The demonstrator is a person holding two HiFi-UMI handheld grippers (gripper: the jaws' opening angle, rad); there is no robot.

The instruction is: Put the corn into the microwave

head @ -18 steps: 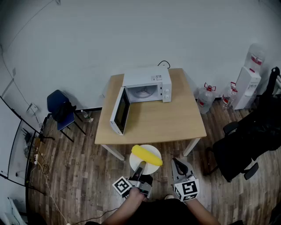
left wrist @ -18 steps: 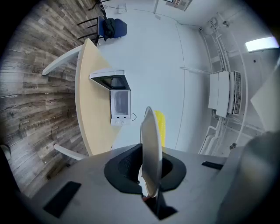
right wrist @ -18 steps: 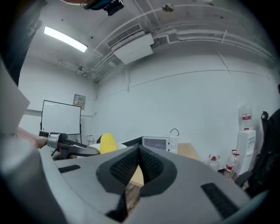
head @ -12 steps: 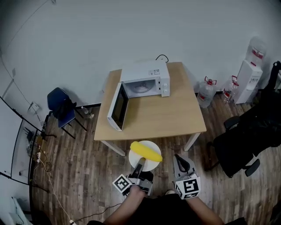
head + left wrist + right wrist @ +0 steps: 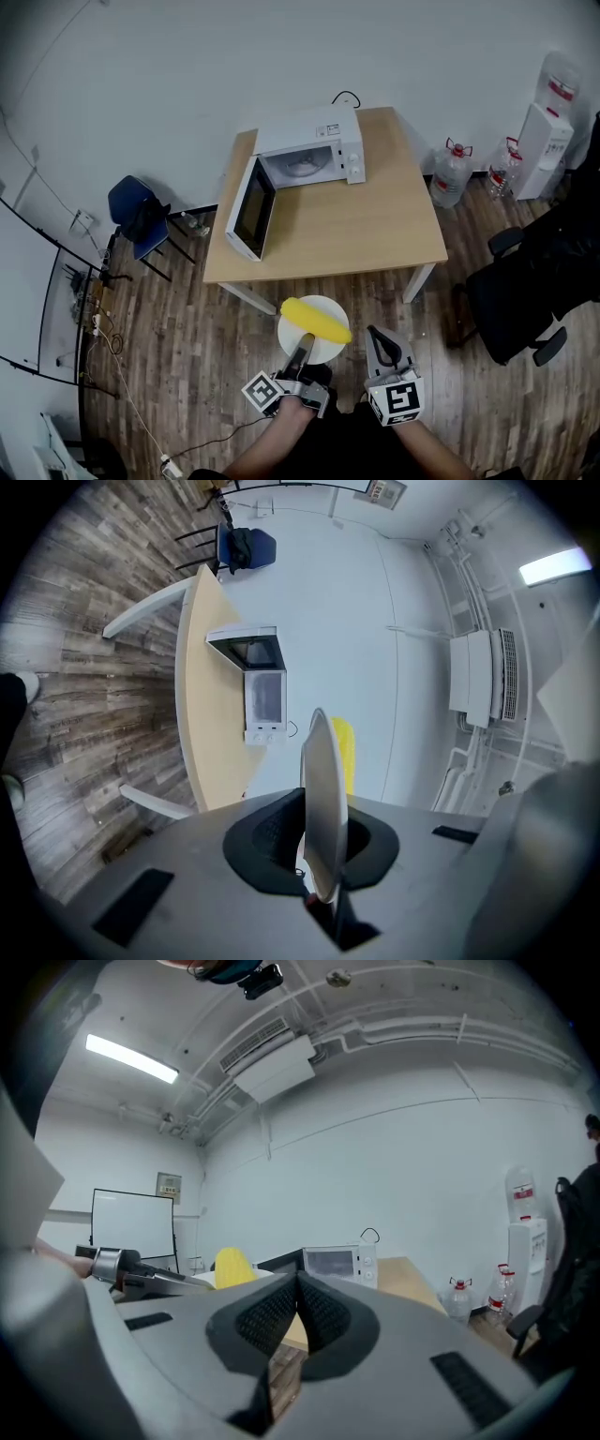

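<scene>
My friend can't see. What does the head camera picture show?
The left gripper holds a white plate carrying a yellow corn, in front of a wooden table with an open microwave. The right gripper is shut and empty.

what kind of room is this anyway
Most likely an office or lab room, not a home kitchen: a water dispenser with spare jugs by the wall, a black office chair, and a microwave on a plain wooden table.
</scene>
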